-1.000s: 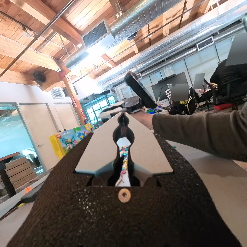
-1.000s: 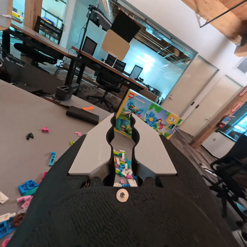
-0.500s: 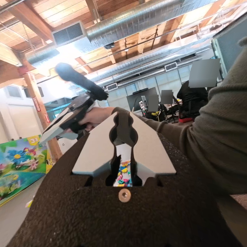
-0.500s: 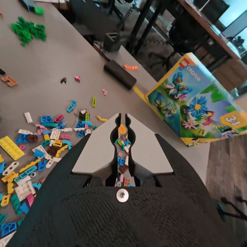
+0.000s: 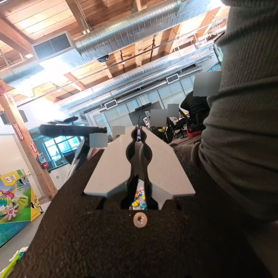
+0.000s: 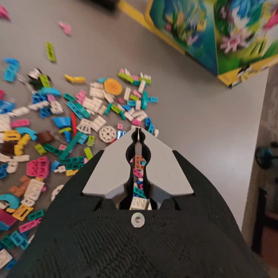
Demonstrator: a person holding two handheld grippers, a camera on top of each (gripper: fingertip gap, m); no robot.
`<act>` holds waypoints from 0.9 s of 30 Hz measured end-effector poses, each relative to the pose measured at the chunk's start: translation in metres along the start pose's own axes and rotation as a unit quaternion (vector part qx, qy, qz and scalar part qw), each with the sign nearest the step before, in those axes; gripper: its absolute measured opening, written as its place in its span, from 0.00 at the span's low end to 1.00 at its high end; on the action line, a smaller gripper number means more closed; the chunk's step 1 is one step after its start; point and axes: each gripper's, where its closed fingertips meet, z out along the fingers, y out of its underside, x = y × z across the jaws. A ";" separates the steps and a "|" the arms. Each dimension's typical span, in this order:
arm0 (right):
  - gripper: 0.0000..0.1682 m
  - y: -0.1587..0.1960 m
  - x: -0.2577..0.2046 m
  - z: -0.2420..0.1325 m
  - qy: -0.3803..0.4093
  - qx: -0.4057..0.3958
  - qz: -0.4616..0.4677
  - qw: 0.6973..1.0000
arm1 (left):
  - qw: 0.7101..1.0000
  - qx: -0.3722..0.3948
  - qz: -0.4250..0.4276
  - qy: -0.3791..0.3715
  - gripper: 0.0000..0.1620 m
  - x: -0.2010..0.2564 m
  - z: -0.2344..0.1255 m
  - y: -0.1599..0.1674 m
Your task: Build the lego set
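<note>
Many loose lego pieces [image 6: 93, 108] in blue, white, pink, teal and yellow lie spread on the grey table [image 6: 203, 120]. My right gripper [image 6: 138, 129] is shut and empty. It hangs over the right end of the pile, tips near a white round piece [image 6: 107, 133]. A yellow round piece [image 6: 112, 86] lies farther off. My left gripper [image 5: 139, 127] is shut and empty, tilted up toward the ceiling. A few bricks [image 5: 137, 200] show under its fingers. The right gripper also shows in the left wrist view [image 5: 78, 156], pointing down, ahead and to the left.
The colourful lego box [image 6: 225, 30] stands at the far edge of the table, also in the left wrist view [image 5: 13, 203]. The table's right edge [image 6: 255, 135] drops to the floor, with a black chair part [image 6: 264, 156] beyond. A grey-green sleeve [image 5: 240, 135] fills the right of the left wrist view. One gripper's finger ends stand about 25 centimeters off the other's. About 7 centimeters separates my right fingertips from the white round piece [image 6: 107, 133].
My right gripper has shut from open, tipped down and dropped close over the brick pile. My left gripper has swung right, bringing the sleeve closer; it stays shut.
</note>
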 end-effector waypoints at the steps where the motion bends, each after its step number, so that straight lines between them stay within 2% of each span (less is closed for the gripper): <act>1: 0.00 0.010 0.003 0.004 0.007 -0.023 0.002 1.000 | 1.000 -0.002 -0.002 -0.001 0.00 -0.001 0.000 0.001; 4: 0.02 0.022 0.006 0.011 0.017 -0.058 0.002 0.998 | 0.999 -0.005 -0.026 -0.020 0.00 -0.011 -0.002 0.005; 9: 0.03 0.017 0.004 0.022 0.012 -0.036 0.015 0.999 | 0.997 -0.006 -0.062 -0.046 0.00 -0.026 -0.005 0.008; 20: 0.04 0.012 0.014 0.012 0.074 -0.049 -0.036 0.995 | 0.998 -0.007 -0.048 -0.033 0.00 -0.020 -0.004 0.008; 27: 0.02 -0.014 0.003 0.007 0.046 0.014 -0.017 0.999 | 0.999 -0.010 -0.041 -0.026 0.00 -0.016 -0.003 0.008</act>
